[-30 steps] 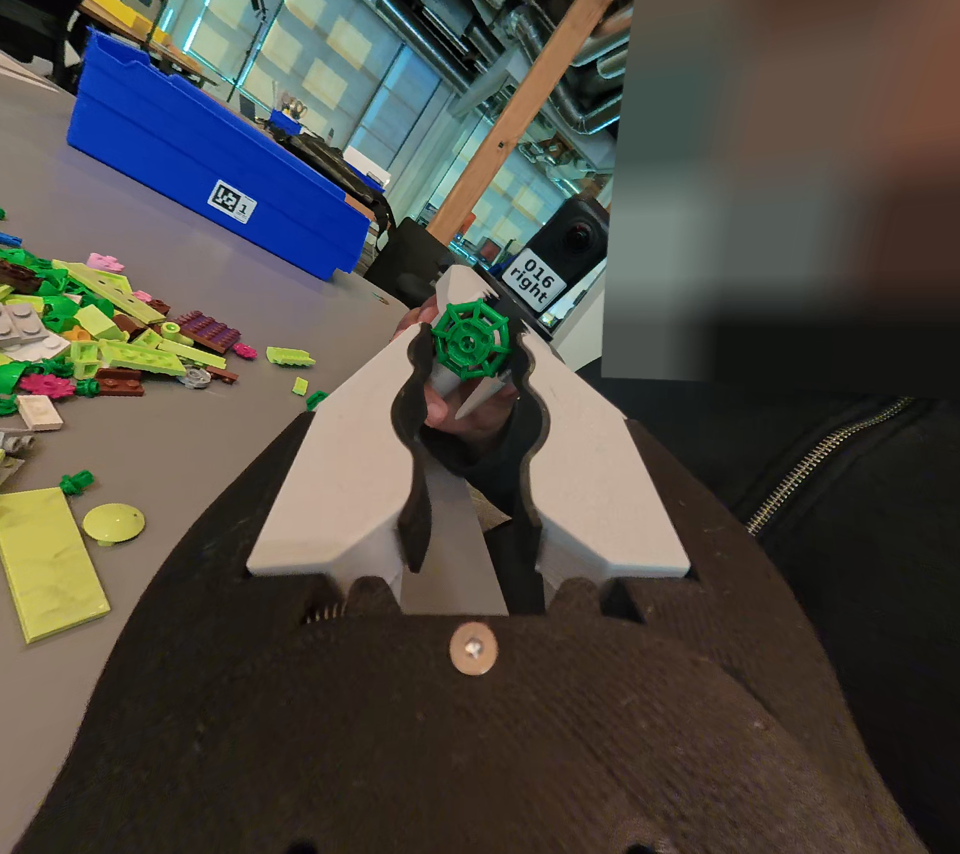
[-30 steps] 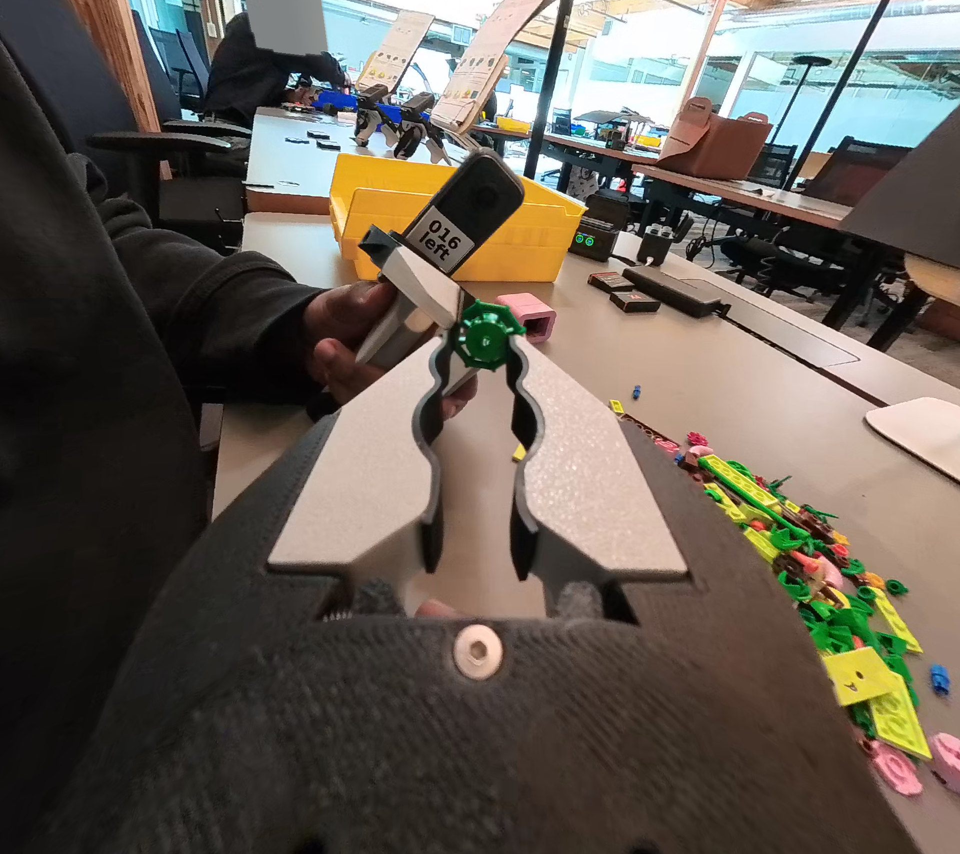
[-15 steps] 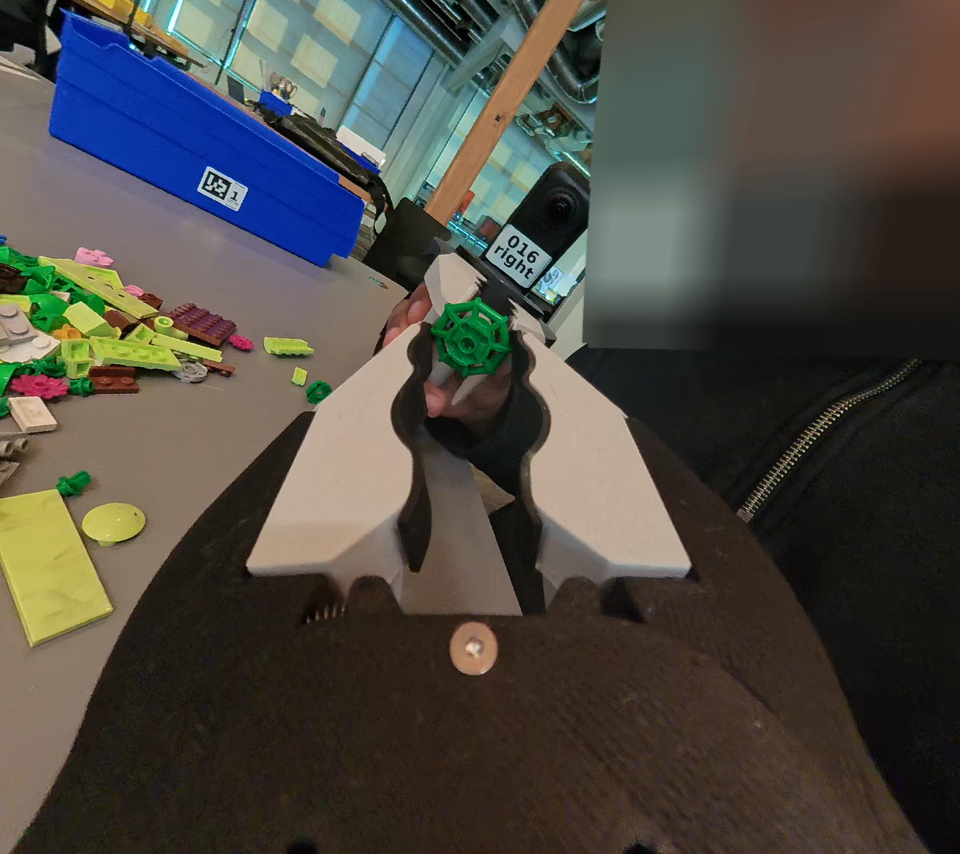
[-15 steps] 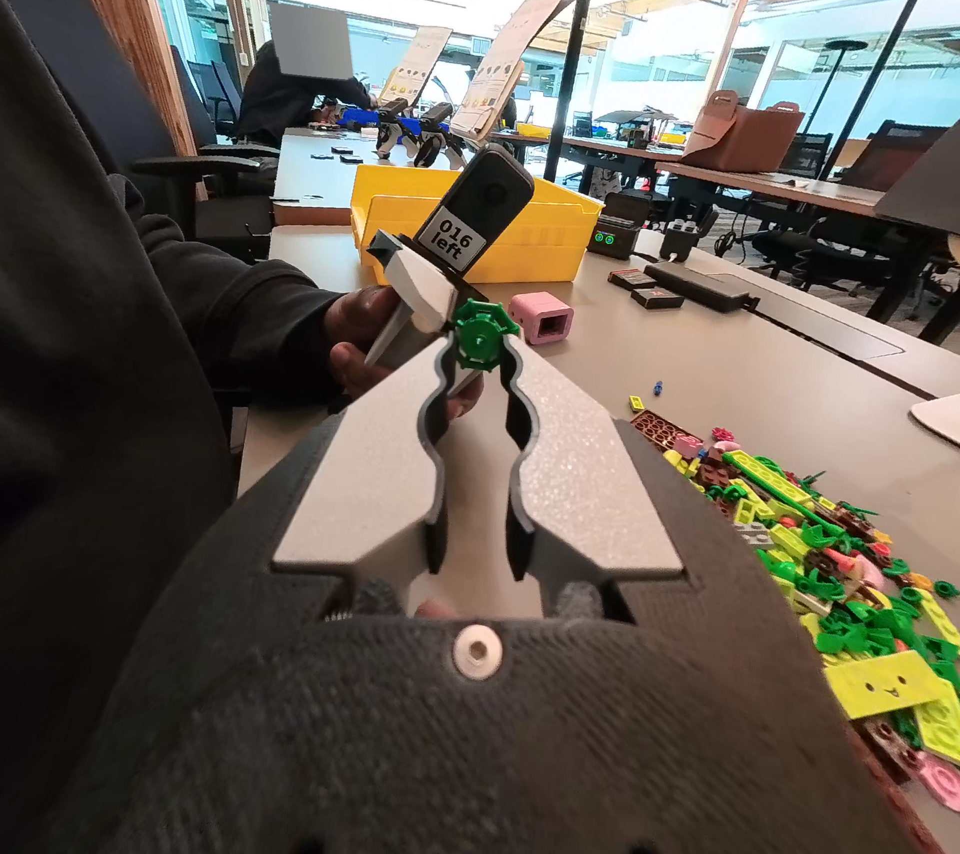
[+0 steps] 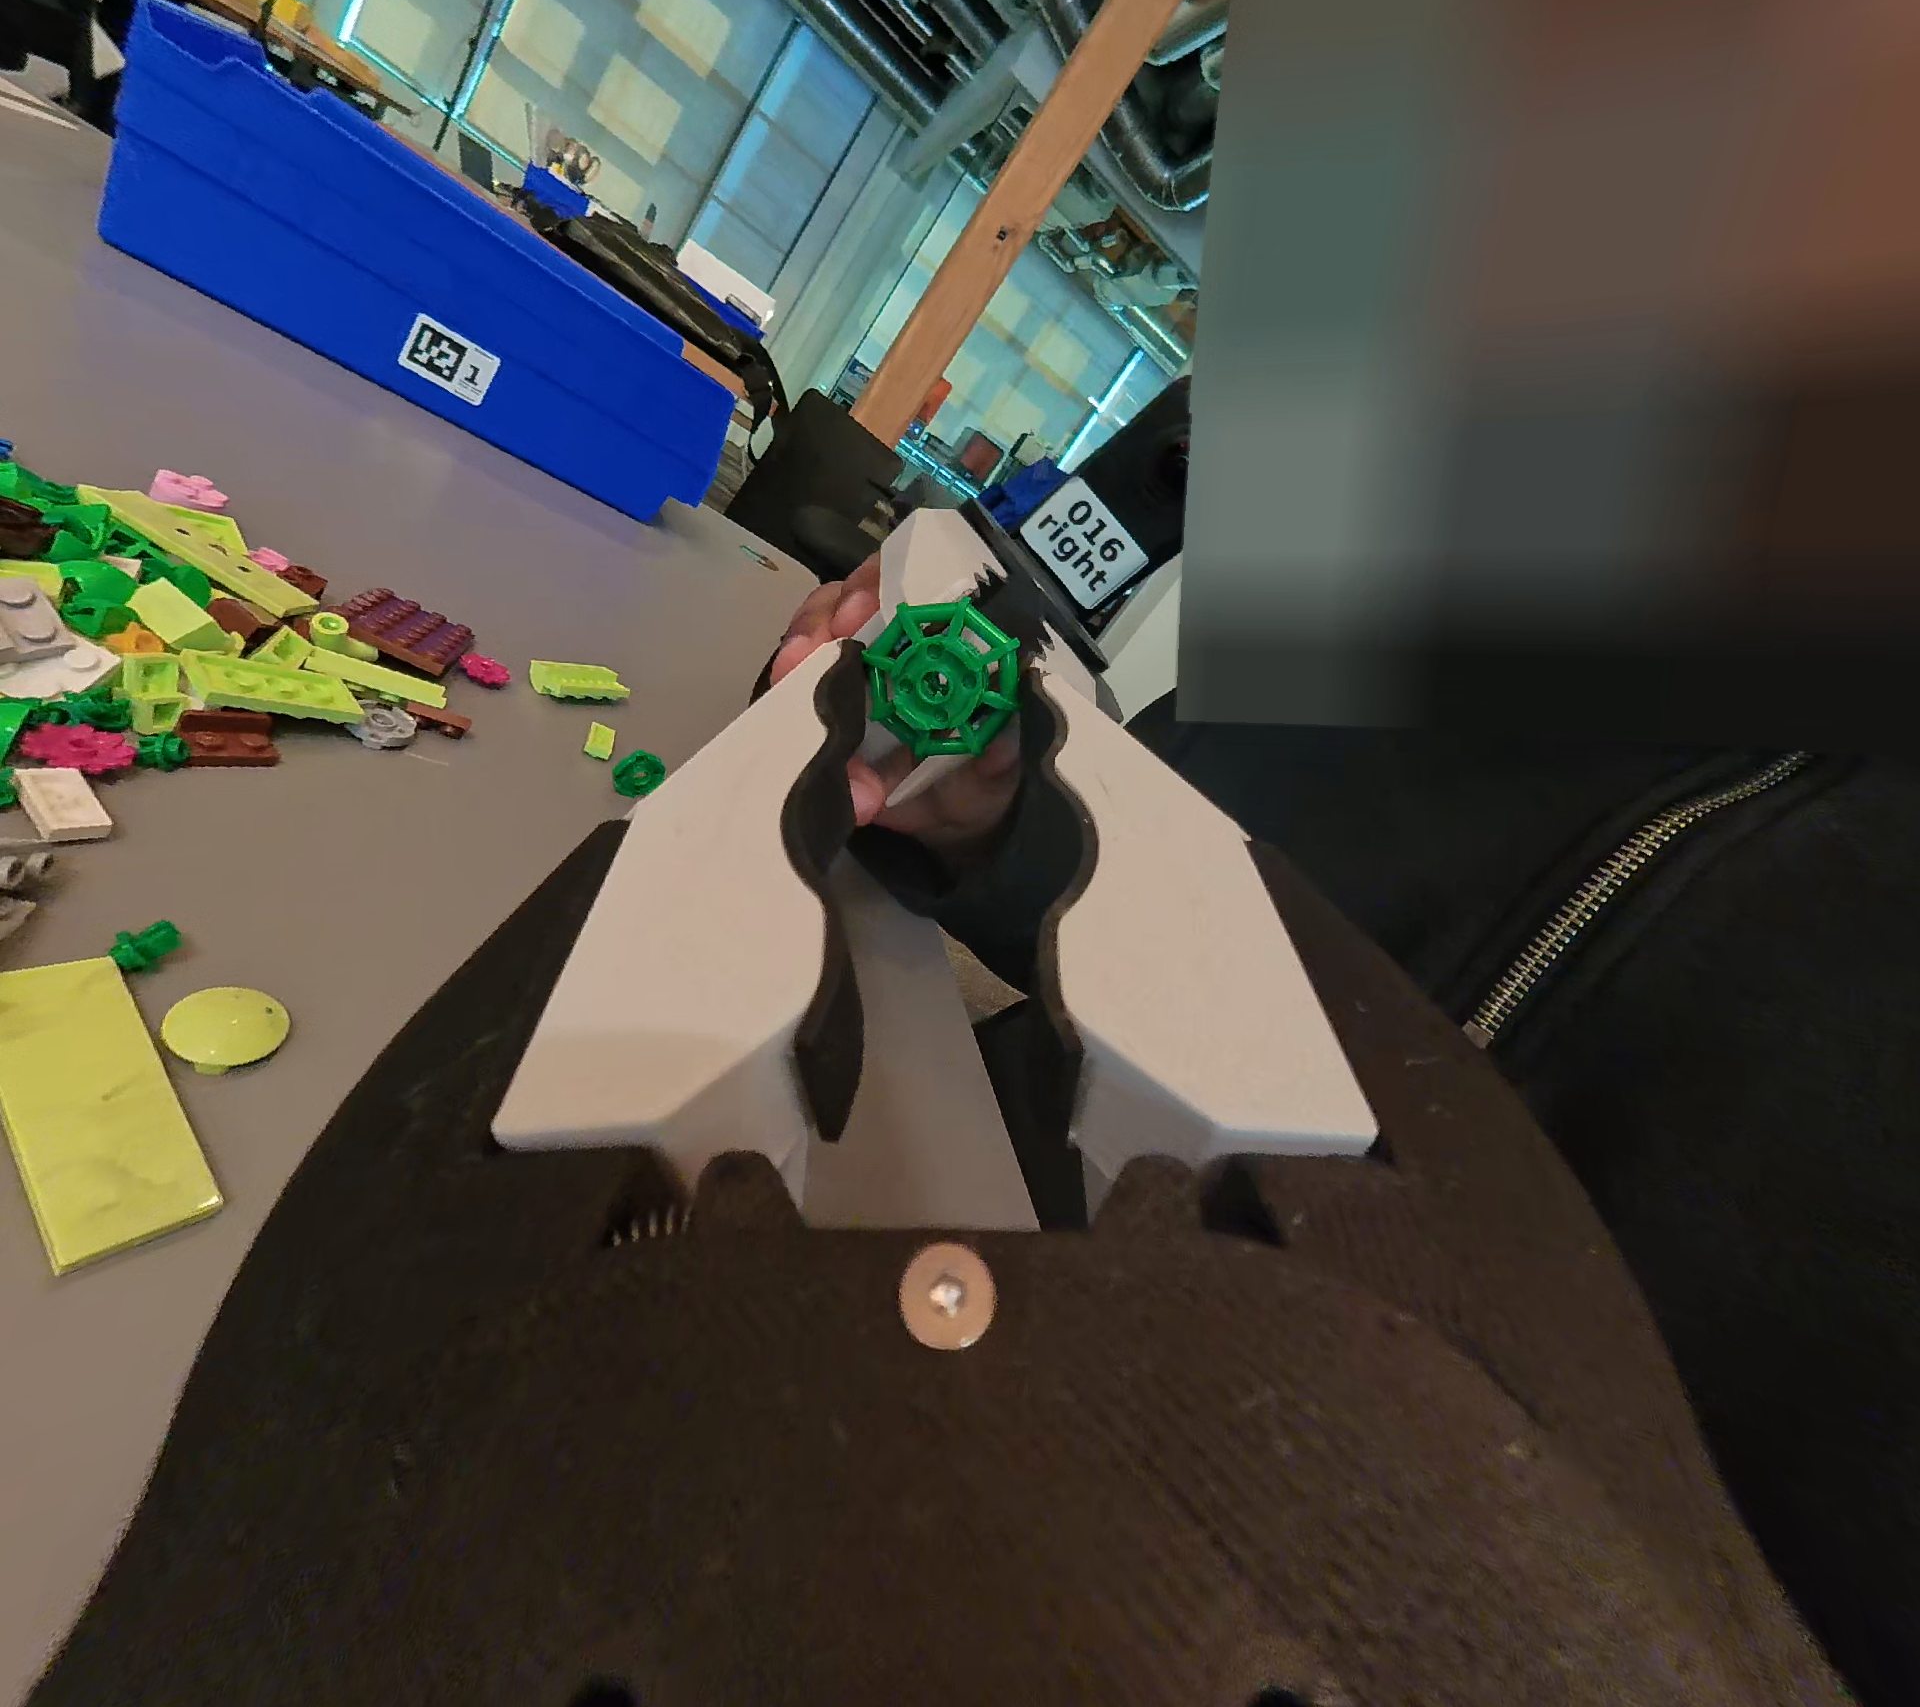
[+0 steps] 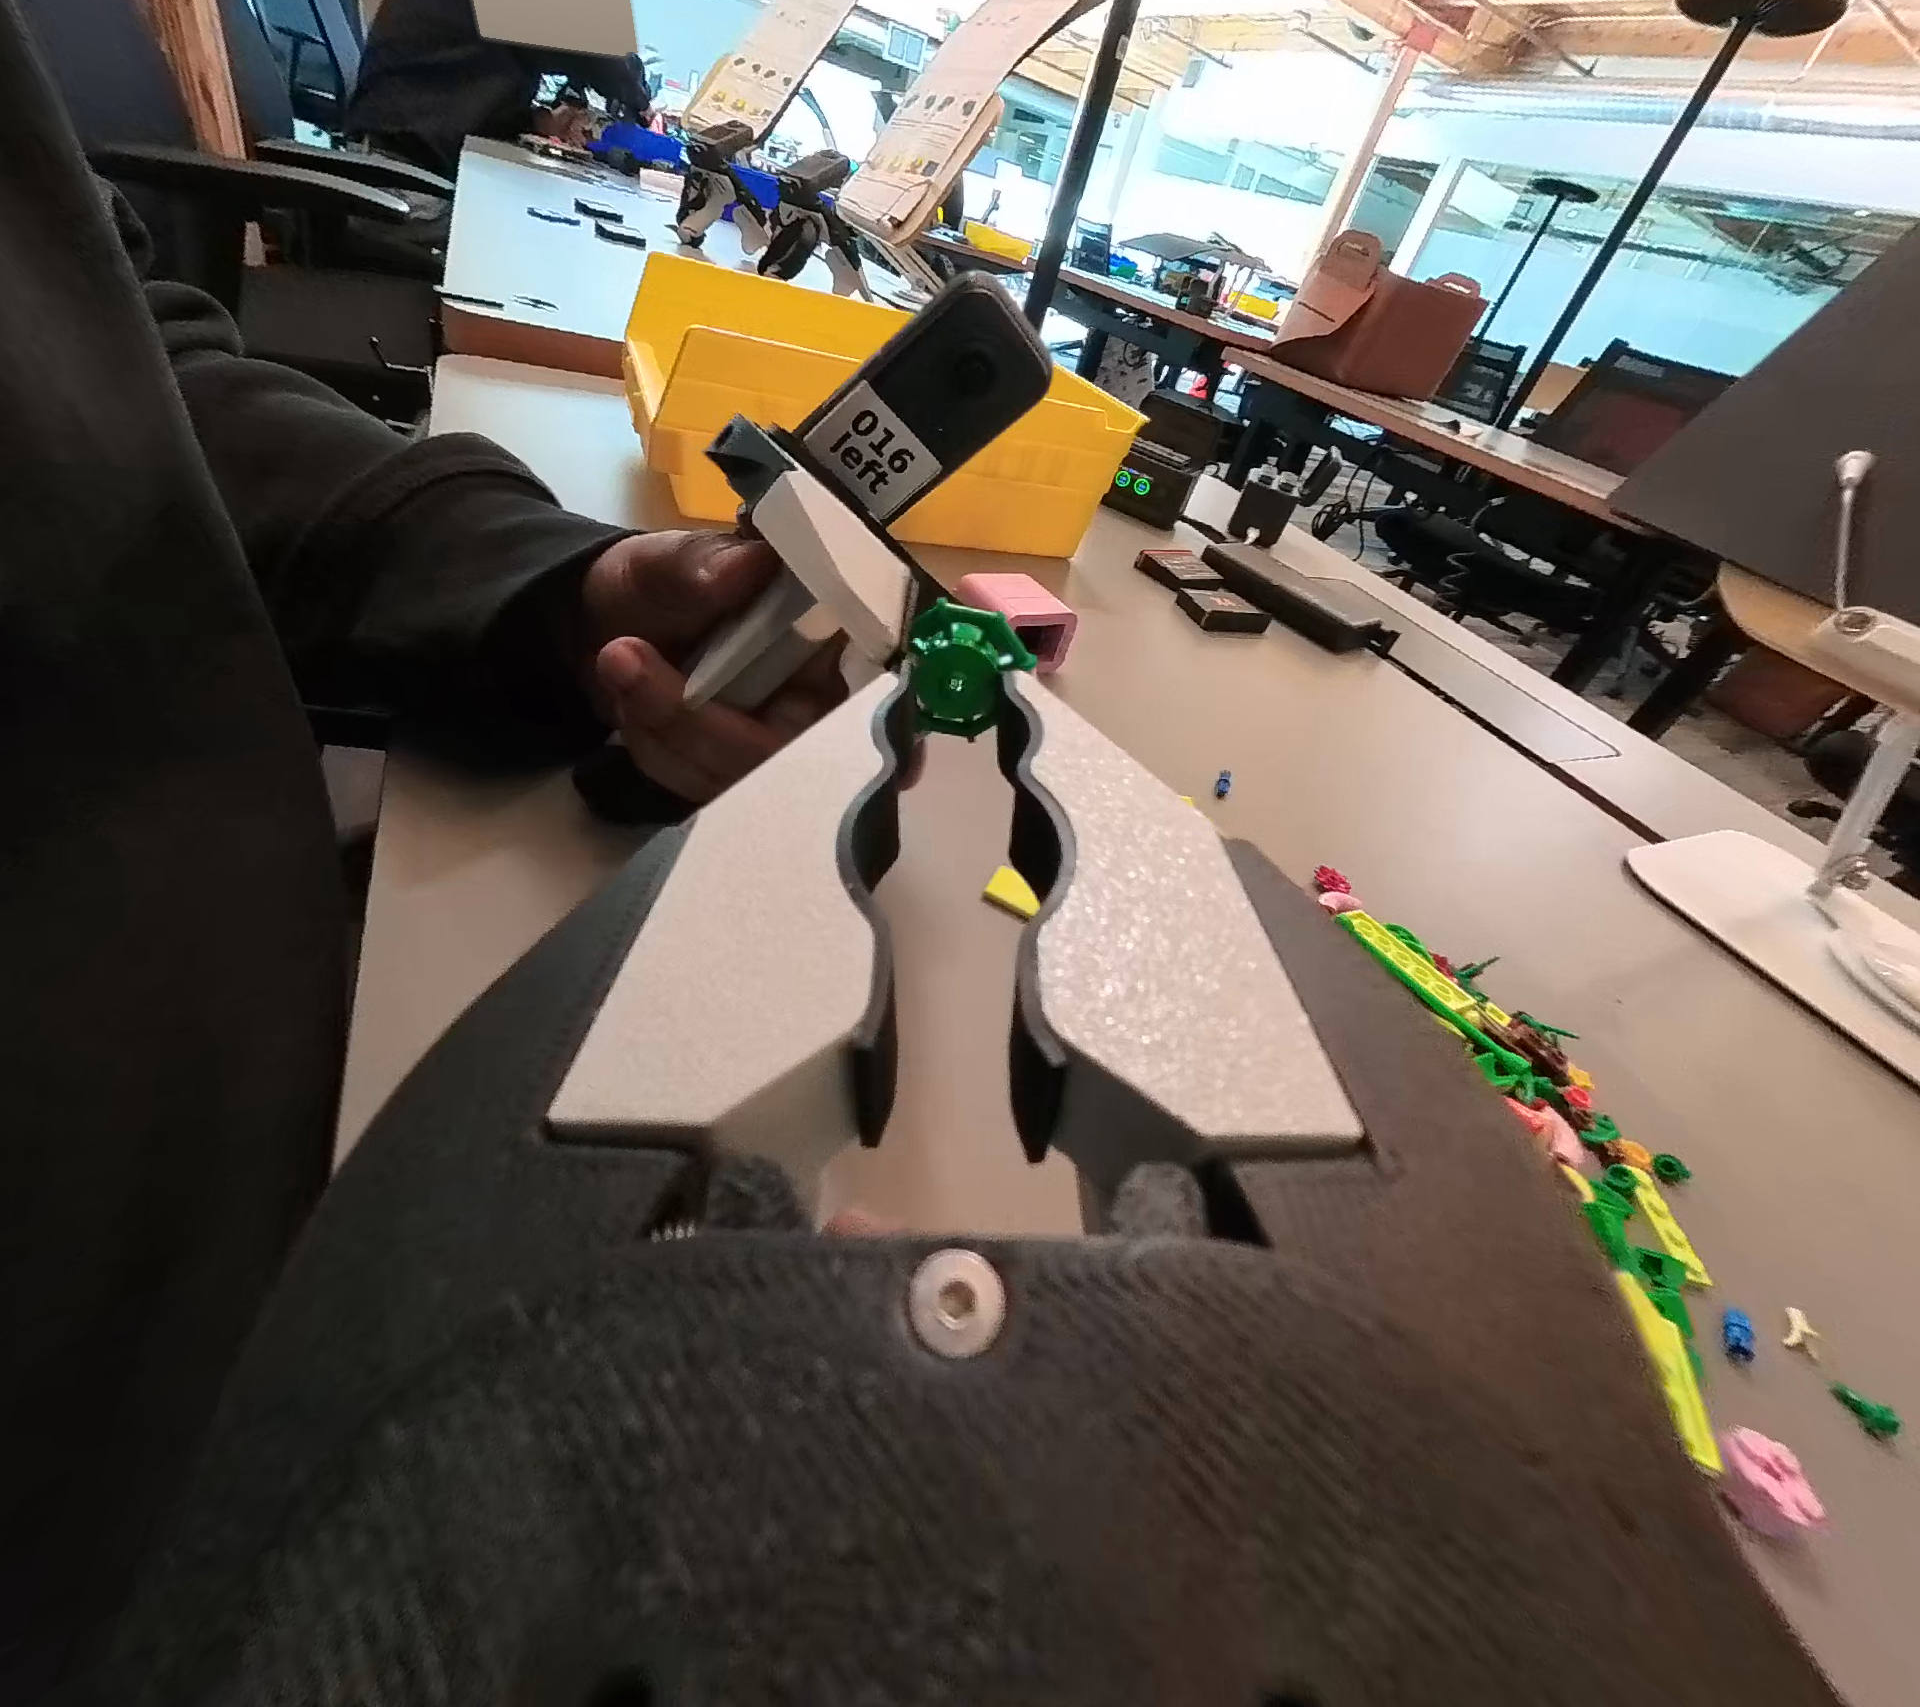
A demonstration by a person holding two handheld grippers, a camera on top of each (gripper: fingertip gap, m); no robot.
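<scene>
The green spoked round piece (image 5: 940, 693) is up in the air above the near edge of the tabletop (image 5: 416, 878), close in front of the person's dark zipped jacket (image 5: 1662, 1034), and touches nothing on the surface. The left gripper (image 5: 942, 707) has its two tips pinched on the piece's rim from either side. The right gripper (image 6: 958, 696) faces it from the opposite direction, and its tips look closed on the same piece, so the two grippers meet tip to tip. Over the last second this double hold has not let go. Only the pair has shifted and tilted a little, and in the right wrist view the loose pile of bricks (image 6: 1538, 1096) has slid toward the lower right. The left hand (image 6: 686, 649) grips its handle. The blue bin (image 5: 364, 244) stands at the far left of the tabletop, the yellow bin (image 6: 727, 369) at the opposite end, and a pink block (image 6: 1023, 629) lies near it.
</scene>
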